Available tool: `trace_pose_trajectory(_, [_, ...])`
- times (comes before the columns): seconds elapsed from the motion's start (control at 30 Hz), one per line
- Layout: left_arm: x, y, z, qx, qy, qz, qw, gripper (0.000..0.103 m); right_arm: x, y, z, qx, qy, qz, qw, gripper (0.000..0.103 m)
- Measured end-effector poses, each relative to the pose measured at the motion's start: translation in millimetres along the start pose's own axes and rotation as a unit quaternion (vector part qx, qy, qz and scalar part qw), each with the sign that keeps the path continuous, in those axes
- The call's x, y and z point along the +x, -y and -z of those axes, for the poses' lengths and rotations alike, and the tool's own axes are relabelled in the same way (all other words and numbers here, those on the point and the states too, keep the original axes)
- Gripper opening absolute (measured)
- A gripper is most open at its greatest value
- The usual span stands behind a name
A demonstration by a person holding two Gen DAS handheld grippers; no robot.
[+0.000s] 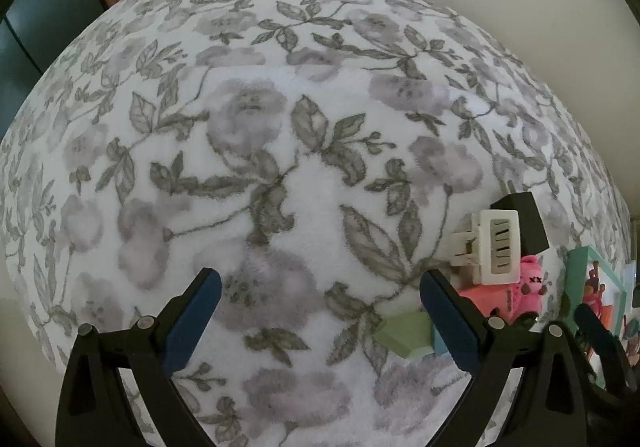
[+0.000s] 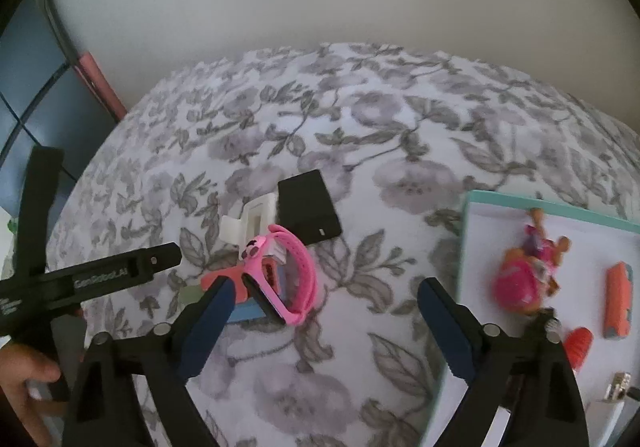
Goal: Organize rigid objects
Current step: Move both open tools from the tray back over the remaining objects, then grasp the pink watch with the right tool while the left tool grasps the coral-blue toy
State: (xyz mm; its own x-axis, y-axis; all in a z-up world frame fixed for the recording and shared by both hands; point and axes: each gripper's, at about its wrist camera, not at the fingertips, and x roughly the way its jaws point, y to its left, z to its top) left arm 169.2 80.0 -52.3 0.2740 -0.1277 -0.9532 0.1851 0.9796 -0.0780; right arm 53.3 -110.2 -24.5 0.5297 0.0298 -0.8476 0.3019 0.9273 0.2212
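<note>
Plainly, both my claws stood open over the flowered blanket [image 1: 280,119].
Left claw [image 1: 320,319]: jaws spread wide, nothing between them but blanket; it touched no object.
Right claw [image 2: 324,323]: jaws wide apart, empty, only blanket between the blue pads [image 2: 208,323]; whether the left pad brushed the pink watch I could not tell.
Pink watch [image 2: 294,271]: it lay just ahead of my right claw's left finger, atop a coral block [image 2: 218,281] and a light blue piece [image 2: 244,313].
White plug [image 1: 496,247]: it sat beside a black adapter [image 2: 308,203], just behind the watch.
Green block [image 1: 408,333]: it lay close by my left claw's right finger.
Teal-rimmed tray [image 2: 532,201]: to the right, it held a pink toy figure [image 2: 520,283] and an orange case [image 2: 618,299].
My hand [image 2: 20,387]: at the lower left, gripping the left handle.
</note>
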Motion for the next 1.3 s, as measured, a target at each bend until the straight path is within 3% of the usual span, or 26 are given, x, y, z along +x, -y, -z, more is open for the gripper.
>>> trace_pose_trajectory(0.53, [13.3, -2.7, -4.4, -0.021, -0.006, 0.002, 0.9998, 0.099, 54.0, -7.1, -11.9, 0.029, -0.035, -0.037, 0.998, 0.079])
trace_pose_trajectory(0.63, [13.6, -3.2, -4.7, -0.022, -0.007, 0.003, 0.9997, 0.099, 53.0, -6.7, -13.1, 0.034, -0.032, -0.041, 0.998, 0.072])
trace_pose_trajectory(0.77, [13.2, -2.1, -3.9, -0.017, -0.009, 0.004, 0.9998, 0.099, 52.5, -7.3, -11.3, 0.044, -0.034, -0.064, 0.996, 0.054])
trace_pose_trajectory(1.3, [0.3, 29.2, -0.9, 0.036, -0.011, 0.01, 0.9992, 0.099, 30.9, 16.0, 4.3, 0.066, -0.041, -0.071, 0.994, 0.048])
